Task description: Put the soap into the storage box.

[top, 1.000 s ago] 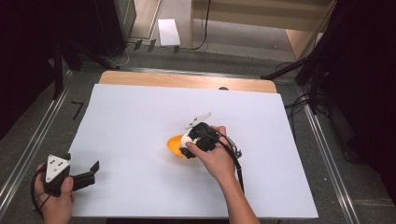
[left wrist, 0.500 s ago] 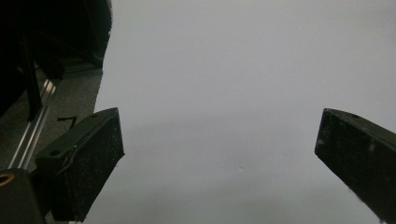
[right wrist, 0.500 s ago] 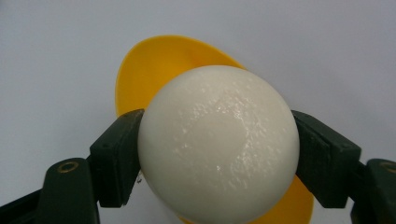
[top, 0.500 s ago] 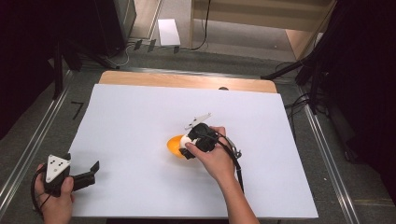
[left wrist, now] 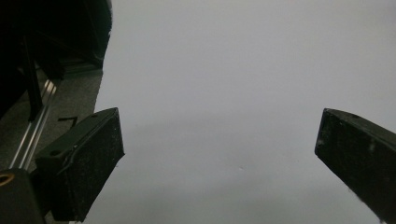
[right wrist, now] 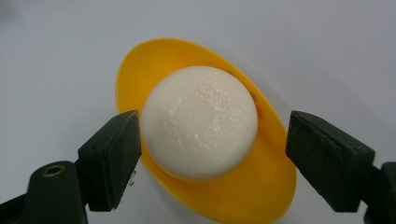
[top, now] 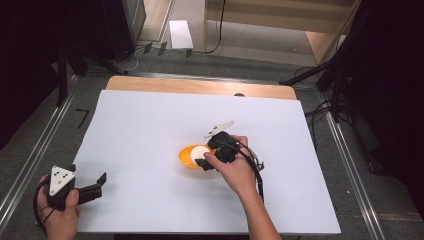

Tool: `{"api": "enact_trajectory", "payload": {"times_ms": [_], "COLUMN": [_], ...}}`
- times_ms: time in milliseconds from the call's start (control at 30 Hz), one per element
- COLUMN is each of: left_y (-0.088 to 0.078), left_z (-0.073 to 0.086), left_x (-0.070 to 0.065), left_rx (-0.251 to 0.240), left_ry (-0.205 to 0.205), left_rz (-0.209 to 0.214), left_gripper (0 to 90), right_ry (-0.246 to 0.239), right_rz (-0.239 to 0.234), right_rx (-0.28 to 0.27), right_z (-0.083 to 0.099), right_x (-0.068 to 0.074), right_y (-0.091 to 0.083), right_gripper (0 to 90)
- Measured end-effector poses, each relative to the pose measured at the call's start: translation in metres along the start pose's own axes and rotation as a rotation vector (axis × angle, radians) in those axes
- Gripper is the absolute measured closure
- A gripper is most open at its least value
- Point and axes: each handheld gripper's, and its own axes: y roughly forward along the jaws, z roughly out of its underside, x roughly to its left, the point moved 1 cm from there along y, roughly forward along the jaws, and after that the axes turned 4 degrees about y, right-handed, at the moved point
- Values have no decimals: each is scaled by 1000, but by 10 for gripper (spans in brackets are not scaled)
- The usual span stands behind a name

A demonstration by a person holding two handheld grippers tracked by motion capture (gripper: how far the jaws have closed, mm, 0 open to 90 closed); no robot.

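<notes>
The right hand-held gripper [right wrist: 205, 140], jaws just parted around the white bun [right wrist: 200, 122] on the yellow dish [right wrist: 261, 186], releases it; next, withdraw clear, while the left hand-held gripper [left wrist: 219, 154] idles apart.

A white sheet [top: 150, 130] covered the wooden table [top: 200, 86]. Beyond the table, a white box [top: 180, 34] lay on the floor beside black cables [top: 218, 30].

You see a white bun [right wrist: 200, 122] on a yellow dish [right wrist: 261, 186], lower centre of frame; black jaws; a plain white sheet [top: 150, 130] over tan wood [top: 165, 85].
</notes>
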Motion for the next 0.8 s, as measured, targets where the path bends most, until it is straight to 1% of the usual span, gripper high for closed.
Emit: {"api": "enact_trajectory", "payload": {"times_ms": [67,133,167,200,300,400,533,733,800], "left_y": [0,0,0,0,0,0,0,0,0], "left_z": [0,0,0,0,0,0,0,0,0], "left_x": [0,0,0,0,0,0,0,0,0], "left_rx": [1,1,1,0,1,2,1,2,2], "left_ry": [1,2,1,1,2,3,4,3,3], "left_rz": [-1,-1,-1,-2,-3,-3,-4,-4,-4], "left_gripper": [13,13,13,13,13,13,13,13,13], "right_ry": [-2,7,14,21,27,37,57,78,79], "right_rz": [2,10,7,14,22,18,21,36,40], "right_rx": [-12,-26,-26,-26,-31,-38,-43,-47,-46], "right_z": [2,4,5,7,10,13,19,29,32], "right_x": [-2,-4,-5,-7,-10,-13,-18,-25,-27], "right_y": [-2,-5,-6,-8,-11,-13,-17,-21,-23], "right_gripper": [174,154,140,134,112,71,41,33,18]}}
